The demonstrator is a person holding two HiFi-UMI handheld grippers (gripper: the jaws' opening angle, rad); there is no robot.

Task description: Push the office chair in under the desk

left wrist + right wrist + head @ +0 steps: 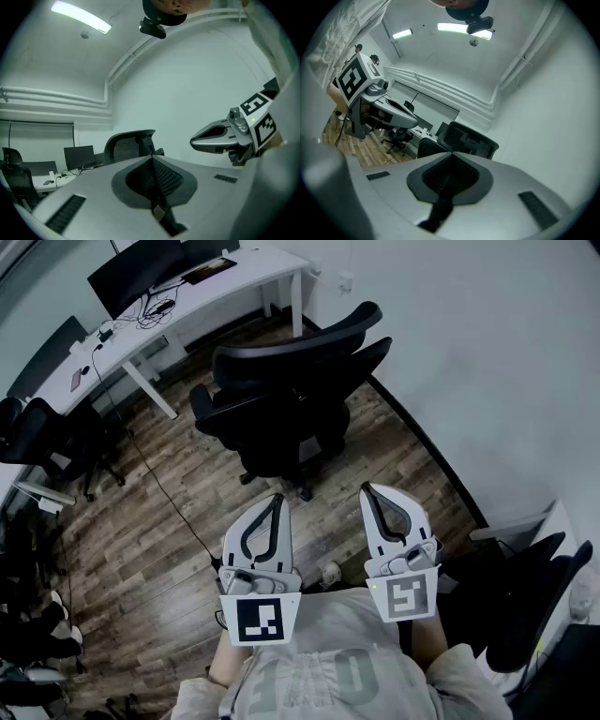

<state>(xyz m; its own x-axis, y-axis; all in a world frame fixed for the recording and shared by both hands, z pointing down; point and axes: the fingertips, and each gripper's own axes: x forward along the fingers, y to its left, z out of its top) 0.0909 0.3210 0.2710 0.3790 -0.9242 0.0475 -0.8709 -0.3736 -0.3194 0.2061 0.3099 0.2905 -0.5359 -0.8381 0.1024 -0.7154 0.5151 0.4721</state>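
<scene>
A black office chair [291, 399] stands on the wood floor, pulled back from the white desk [234, 282] at the far end, its backrest towards me. My left gripper [277, 498] and right gripper [367, 489] hover side by side just short of the chair, apart from it. Both are shut with nothing between the jaws. In the left gripper view the chair's mesh back [129, 145] rises beyond the closed tips of the left gripper [151, 158], and the right gripper [218, 136] shows beside it. The right gripper view shows the chair [468, 138] beyond the shut right gripper [451, 153].
A monitor [141, 268] and cables lie on the desk. A black cable [159, 488] runs across the floor. More black chairs stand at the left [37, 432] and at the near right [530, 596]. A white wall [487, 352] borders the right side.
</scene>
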